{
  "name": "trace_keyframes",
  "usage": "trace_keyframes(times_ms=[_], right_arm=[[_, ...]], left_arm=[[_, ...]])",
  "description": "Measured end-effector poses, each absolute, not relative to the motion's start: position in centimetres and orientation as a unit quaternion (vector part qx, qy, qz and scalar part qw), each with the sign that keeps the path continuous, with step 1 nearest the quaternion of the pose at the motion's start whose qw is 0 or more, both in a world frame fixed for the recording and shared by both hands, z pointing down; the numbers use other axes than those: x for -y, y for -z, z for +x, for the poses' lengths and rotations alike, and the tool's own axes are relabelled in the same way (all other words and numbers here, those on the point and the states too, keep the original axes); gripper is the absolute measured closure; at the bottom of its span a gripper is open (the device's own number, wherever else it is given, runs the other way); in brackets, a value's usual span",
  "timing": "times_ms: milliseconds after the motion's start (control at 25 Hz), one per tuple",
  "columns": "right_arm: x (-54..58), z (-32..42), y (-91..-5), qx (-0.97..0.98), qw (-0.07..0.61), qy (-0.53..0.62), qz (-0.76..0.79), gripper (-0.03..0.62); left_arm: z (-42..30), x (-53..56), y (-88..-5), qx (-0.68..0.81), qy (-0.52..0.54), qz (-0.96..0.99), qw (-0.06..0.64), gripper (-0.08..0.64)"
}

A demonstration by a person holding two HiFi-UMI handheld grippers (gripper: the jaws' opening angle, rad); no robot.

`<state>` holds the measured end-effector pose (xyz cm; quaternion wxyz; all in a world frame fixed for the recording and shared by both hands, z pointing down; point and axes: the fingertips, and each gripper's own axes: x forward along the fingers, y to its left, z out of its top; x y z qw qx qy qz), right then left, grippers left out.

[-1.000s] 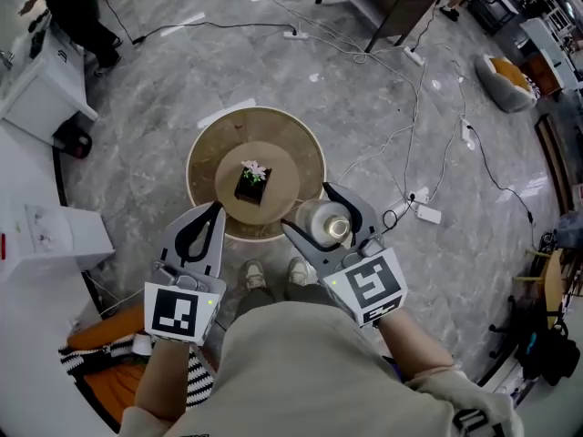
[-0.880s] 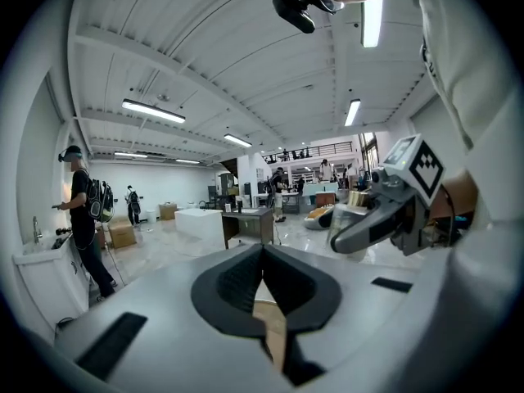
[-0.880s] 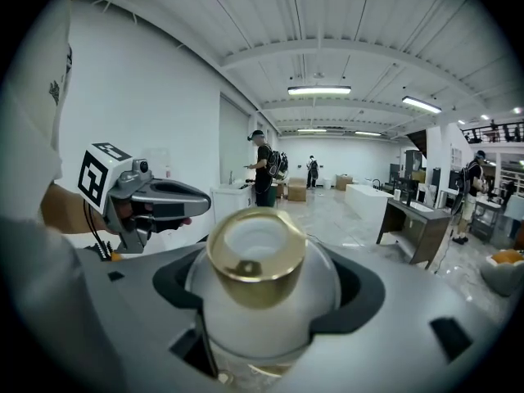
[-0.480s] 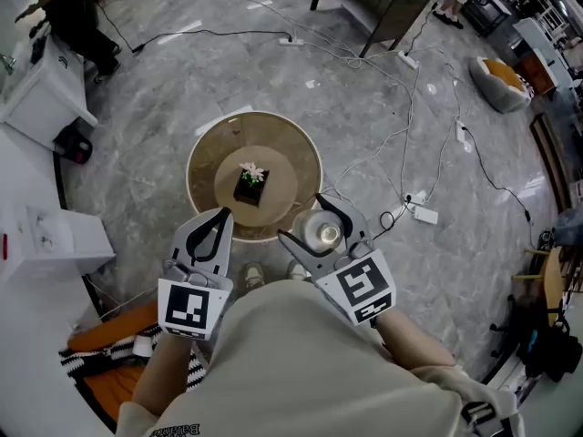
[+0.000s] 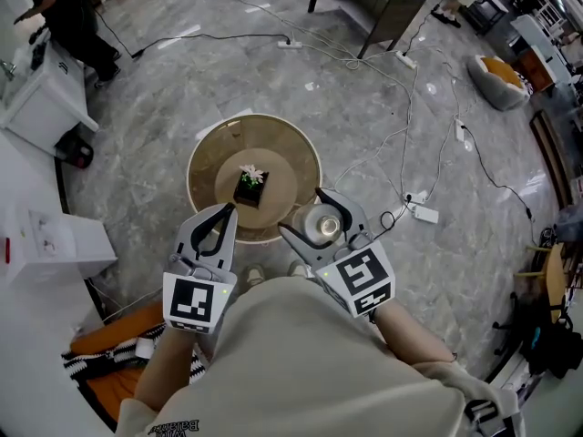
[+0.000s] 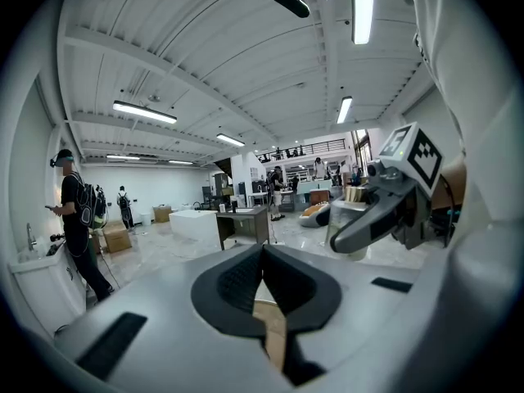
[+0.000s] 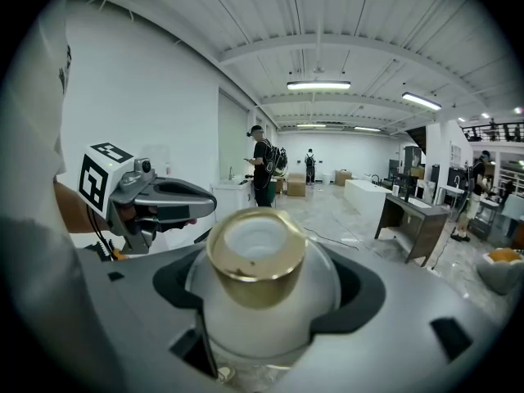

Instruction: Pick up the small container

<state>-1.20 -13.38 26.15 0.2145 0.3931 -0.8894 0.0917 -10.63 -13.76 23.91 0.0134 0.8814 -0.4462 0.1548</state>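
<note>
The small container (image 5: pixel 321 227) is a white rounded jar with a gold rim, held in the air just off the near right edge of the round table (image 5: pixel 209 148). My right gripper (image 5: pixel 302 212) is shut on its body. In the right gripper view the jar (image 7: pixel 255 260) fills the gap between the jaws, mouth facing away. My left gripper (image 5: pixel 224 211) hovers over the table's near edge, shut with nothing in it; its pads (image 6: pixel 246 278) meet in the left gripper view.
A small potted plant (image 5: pixel 250 183) in a black pot stands mid-table. Cables and a power strip (image 5: pixel 424 214) lie on the marble floor to the right. A white cabinet (image 5: pixel 41 239) stands at the left, a dark desk (image 5: pixel 378 3) beyond, and a person (image 5: pixel 68 7) far left.
Both grippers have shifted slightly, the left a little toward the table and the right a little left. The jar stays in the right gripper.
</note>
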Motion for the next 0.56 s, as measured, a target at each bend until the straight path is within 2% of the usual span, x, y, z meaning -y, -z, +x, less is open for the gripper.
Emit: trace_keyframes(times_ms=[560], right_arm=[[14.0, 0.2, -25.4, 0.884, 0.215, -0.081, 0.406, 0.281]], left_arm=[[-11.5, 15.5, -23.7, 0.459, -0.158, 0.874, 0.003, 0.554]])
